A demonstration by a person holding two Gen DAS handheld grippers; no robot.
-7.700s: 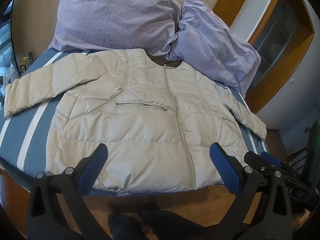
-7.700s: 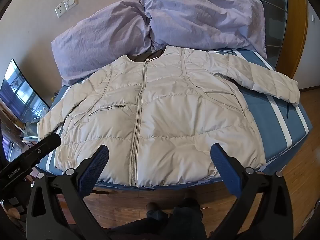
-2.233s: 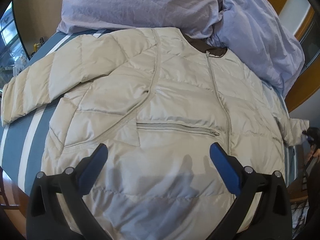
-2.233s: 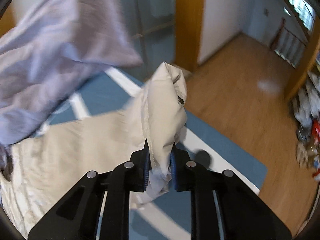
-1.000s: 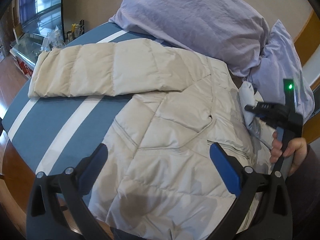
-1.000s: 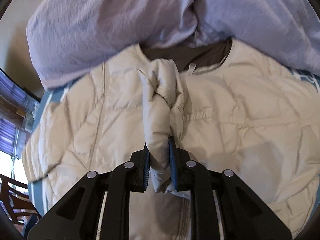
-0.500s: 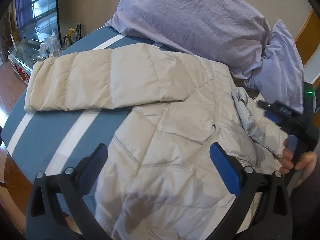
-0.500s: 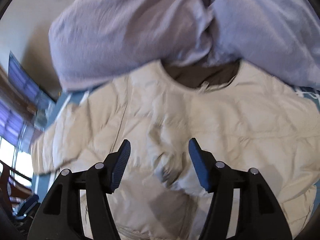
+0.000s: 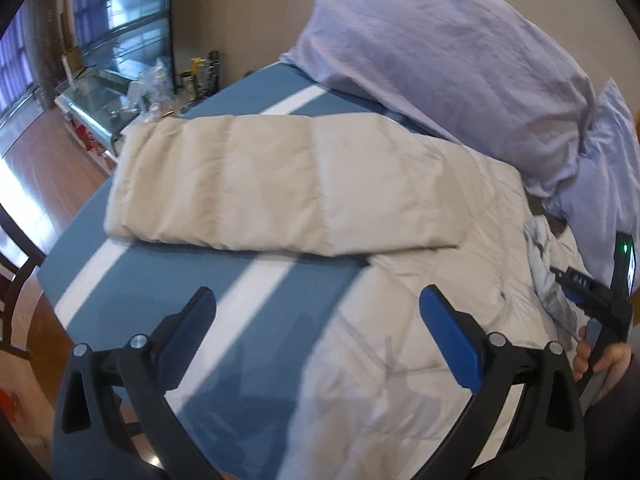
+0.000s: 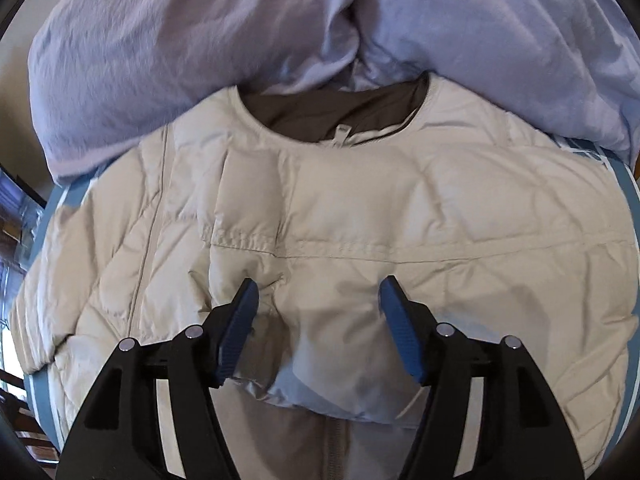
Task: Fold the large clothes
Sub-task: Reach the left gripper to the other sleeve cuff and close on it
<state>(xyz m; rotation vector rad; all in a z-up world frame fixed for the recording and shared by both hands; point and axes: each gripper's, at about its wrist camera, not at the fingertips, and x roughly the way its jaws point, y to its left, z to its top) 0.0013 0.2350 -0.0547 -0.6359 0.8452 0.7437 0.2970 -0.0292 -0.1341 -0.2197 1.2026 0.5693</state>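
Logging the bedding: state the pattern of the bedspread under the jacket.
Blue with white stripes: the bedspread, clearest in the left wrist view.

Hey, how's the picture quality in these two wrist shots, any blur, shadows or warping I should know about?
Left wrist view: strong fisheye bending, dark corners, the jacket sleeve and the striped bed cover softly motion-blurred, a gripper shadow on the cover. Right wrist view: sharper on the jacket, the pillows slightly soft, a shadow under the right gripper, whose jaws are opening.
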